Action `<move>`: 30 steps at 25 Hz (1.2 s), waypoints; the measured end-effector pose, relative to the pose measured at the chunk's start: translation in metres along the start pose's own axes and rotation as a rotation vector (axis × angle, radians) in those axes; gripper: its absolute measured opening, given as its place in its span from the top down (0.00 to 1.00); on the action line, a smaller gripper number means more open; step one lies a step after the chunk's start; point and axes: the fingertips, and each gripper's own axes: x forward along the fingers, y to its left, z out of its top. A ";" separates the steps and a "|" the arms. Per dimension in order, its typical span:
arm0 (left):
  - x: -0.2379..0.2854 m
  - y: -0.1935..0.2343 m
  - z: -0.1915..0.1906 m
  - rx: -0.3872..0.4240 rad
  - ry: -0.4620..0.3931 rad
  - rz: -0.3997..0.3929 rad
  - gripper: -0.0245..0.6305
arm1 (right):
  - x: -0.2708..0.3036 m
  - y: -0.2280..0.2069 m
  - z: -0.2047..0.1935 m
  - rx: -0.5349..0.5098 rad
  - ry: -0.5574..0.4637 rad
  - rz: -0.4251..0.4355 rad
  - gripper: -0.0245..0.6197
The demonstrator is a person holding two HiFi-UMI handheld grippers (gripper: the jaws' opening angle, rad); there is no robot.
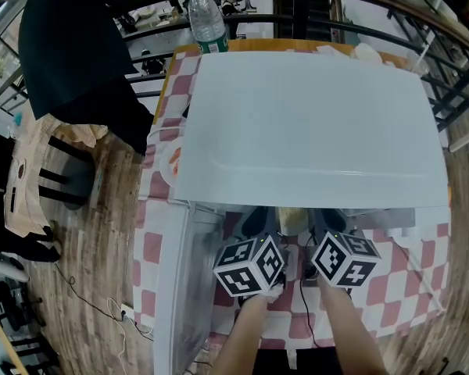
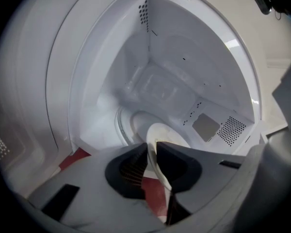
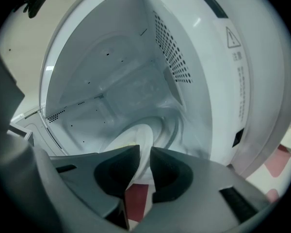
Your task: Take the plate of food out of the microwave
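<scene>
The left gripper (image 2: 152, 148) and right gripper (image 3: 144, 153) are both clamping the plate (image 2: 161, 131), which is lying straight ahead inside the microwave (image 1: 313, 123).

Mostly plastic and painted metal here tbh. The microwave (image 1: 313, 123) has a smooth white top with a soft sheen, looks like painted sheet metal. Its inside walls (image 2: 160, 81) are glossier white, smooth apart from patches of tiny punched holes. The plate (image 2: 161, 132) is shiny white, ceramic by the look of it. The left gripper (image 2: 152, 147) and right gripper (image 3: 144, 152) are both matt grey plastic with darker, duller pads. The tablecloth (image 1: 410, 276) is red and white checked cloth. The floor (image 1: 94, 241) is grainy wood planks, the bottle (image 1: 207, 22) is clear plastic, and the railing (image 1: 297, 23) is dark metal.
</scene>
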 end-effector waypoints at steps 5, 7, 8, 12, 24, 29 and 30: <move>-0.005 -0.001 -0.003 -0.019 -0.005 -0.011 0.87 | -0.008 0.001 -0.005 -0.006 -0.007 -0.009 0.85; -0.009 -0.001 -0.006 -0.011 -0.004 -0.013 0.87 | -0.011 0.000 -0.008 -0.011 -0.009 -0.011 0.85; -0.010 -0.001 -0.008 -0.007 -0.003 -0.014 0.87 | -0.013 0.000 -0.009 -0.011 -0.010 -0.011 0.85; -0.016 -0.002 -0.013 -0.004 0.001 -0.013 0.86 | -0.019 0.001 -0.011 -0.017 -0.016 -0.013 0.86; -0.041 -0.022 -0.014 0.029 -0.024 -0.023 0.86 | -0.048 0.003 -0.008 -0.028 -0.043 -0.016 0.86; -0.052 -0.030 -0.016 0.029 -0.025 -0.026 0.86 | -0.065 0.004 -0.008 -0.028 -0.050 -0.021 0.86; -0.055 -0.032 -0.017 0.029 -0.028 -0.025 0.86 | -0.068 0.004 -0.007 -0.028 -0.051 -0.020 0.86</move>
